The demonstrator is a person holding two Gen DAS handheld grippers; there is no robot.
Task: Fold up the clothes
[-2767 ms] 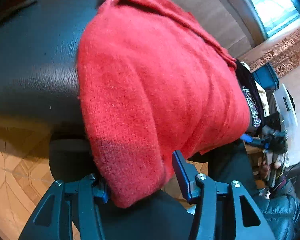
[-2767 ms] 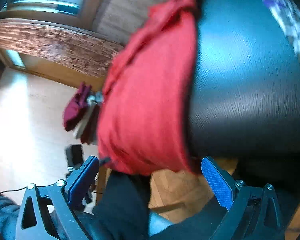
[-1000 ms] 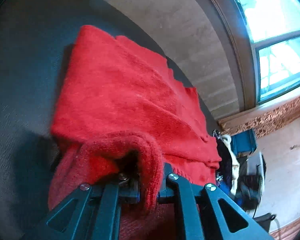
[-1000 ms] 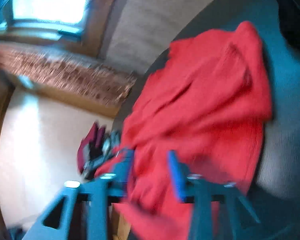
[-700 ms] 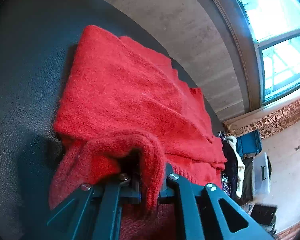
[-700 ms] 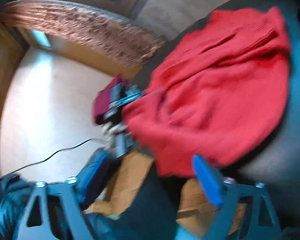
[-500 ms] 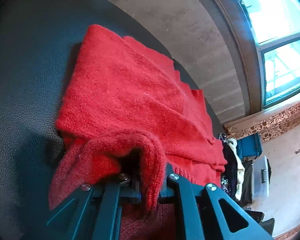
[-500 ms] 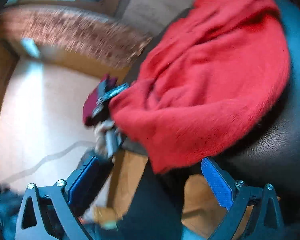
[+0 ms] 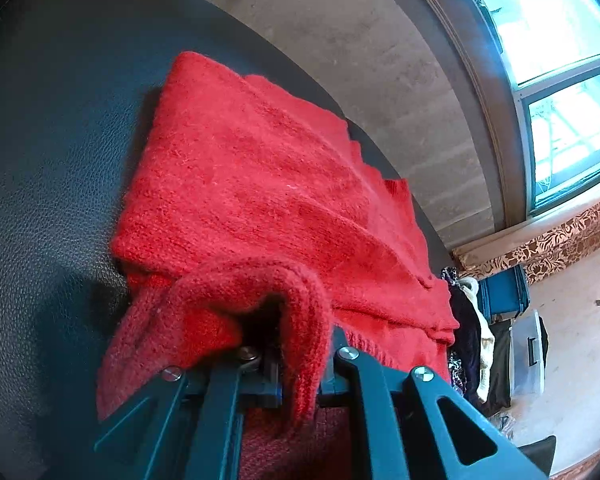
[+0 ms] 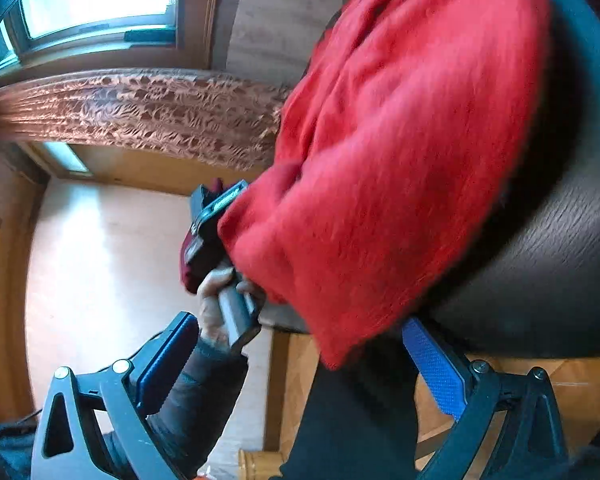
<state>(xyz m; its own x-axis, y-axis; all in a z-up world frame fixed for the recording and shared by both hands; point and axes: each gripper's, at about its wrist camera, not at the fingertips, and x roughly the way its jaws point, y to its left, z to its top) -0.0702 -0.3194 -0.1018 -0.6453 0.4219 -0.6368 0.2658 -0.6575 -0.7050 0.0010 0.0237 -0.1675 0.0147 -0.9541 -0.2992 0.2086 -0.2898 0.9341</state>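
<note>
One soft, thick red sweater (image 9: 268, 200) on dark surface (image 9: 52, 160); left gripper (image 9: 288, 364) pinching hem, right gripper (image 10: 300, 364) spread; best held by edges.

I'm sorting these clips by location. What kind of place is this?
Most likely a room in a home: a red sweater lies on a black leather seat beneath a window, with a heap of clothes on the floor nearby.

A fuzzy red knit sweater (image 9: 268, 200) is lying folded in layers on a black leather seat (image 9: 52, 160), its near edge hanging over the seat's rim, one corner bunching up.
</note>
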